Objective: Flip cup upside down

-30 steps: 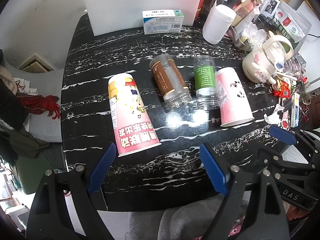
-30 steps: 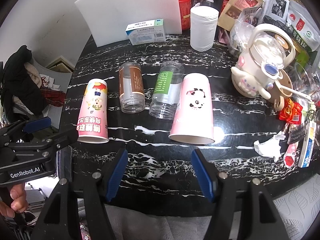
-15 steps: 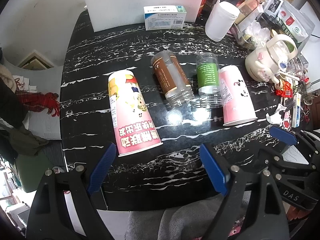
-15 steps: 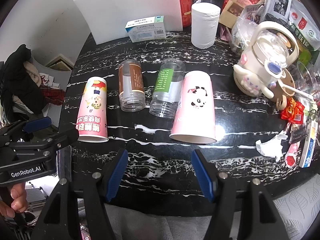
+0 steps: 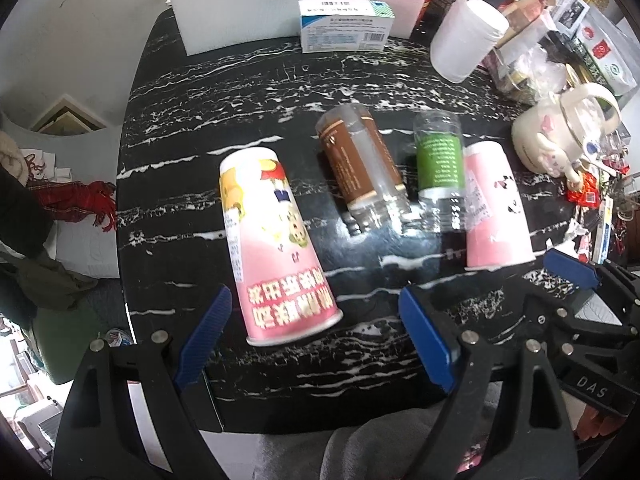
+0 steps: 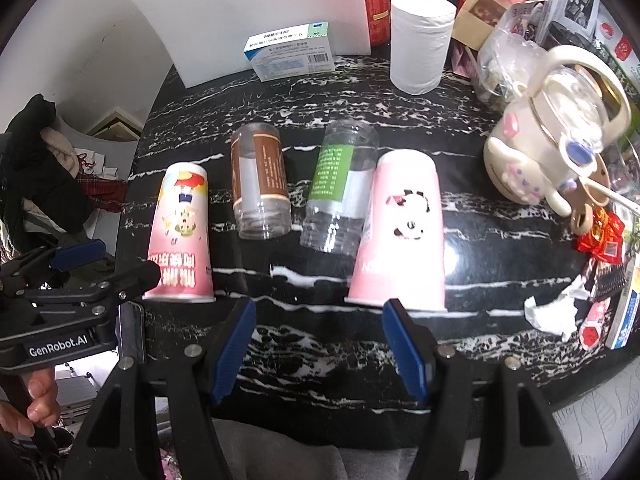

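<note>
Four cups stand mouth down in a row on the black marble table (image 5: 248,92). From the left: a pink cartoon paper cup (image 5: 276,240) (image 6: 182,232), a clear cup with a brown label (image 5: 360,164) (image 6: 260,184), a clear cup with a green label (image 5: 438,168) (image 6: 336,192), and a pink panda paper cup (image 5: 496,208) (image 6: 402,224). My left gripper (image 5: 316,336) is open and empty, just before the cartoon cup. My right gripper (image 6: 318,344) is open and empty, before the panda cup's left side.
At the back stand a white foam board (image 6: 248,12), a medicine box (image 6: 290,52) and a paper roll (image 6: 420,40). A cream kettle (image 6: 552,140), packets and wrappers crowd the right edge. Clothes (image 6: 44,184) lie left of the table.
Both grippers have moved forward toward the cups, which look larger and nearer now. The cups have not moved. Both grippers stay open.
</note>
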Tool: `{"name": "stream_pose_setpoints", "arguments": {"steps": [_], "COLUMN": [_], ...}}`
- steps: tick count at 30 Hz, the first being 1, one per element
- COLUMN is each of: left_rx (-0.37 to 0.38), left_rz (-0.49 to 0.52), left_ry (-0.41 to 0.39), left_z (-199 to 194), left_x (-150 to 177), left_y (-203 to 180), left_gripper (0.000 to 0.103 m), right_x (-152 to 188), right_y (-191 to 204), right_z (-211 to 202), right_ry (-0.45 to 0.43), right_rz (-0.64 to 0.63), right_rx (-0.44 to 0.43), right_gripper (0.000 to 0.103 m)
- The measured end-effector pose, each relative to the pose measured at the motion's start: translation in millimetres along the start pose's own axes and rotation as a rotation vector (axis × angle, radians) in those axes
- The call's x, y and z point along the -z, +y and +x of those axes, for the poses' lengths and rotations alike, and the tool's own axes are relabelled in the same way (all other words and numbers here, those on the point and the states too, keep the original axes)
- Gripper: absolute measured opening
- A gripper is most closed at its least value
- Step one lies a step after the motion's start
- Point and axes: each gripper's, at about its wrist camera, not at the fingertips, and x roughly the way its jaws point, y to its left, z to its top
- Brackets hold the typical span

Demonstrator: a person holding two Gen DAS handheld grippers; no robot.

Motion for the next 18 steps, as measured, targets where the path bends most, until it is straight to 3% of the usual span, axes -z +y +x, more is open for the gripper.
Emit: {"name": "stream_pose_setpoints", "arguments": {"steps": [18], "left_rx": [-0.001], "left_rz": [-0.059], "left_ry": [0.027], "left_z": [35.8], "left_x": [-69.1], "left_y": [34.8], "left_gripper": [0.085], "right_x": [-71.9], "right_y": [1.0], "right_z": [43.6], "right_ry": [0.042], "right_rz": [-0.016], "right_rx": [-0.01], "right_gripper": [0.066]}}
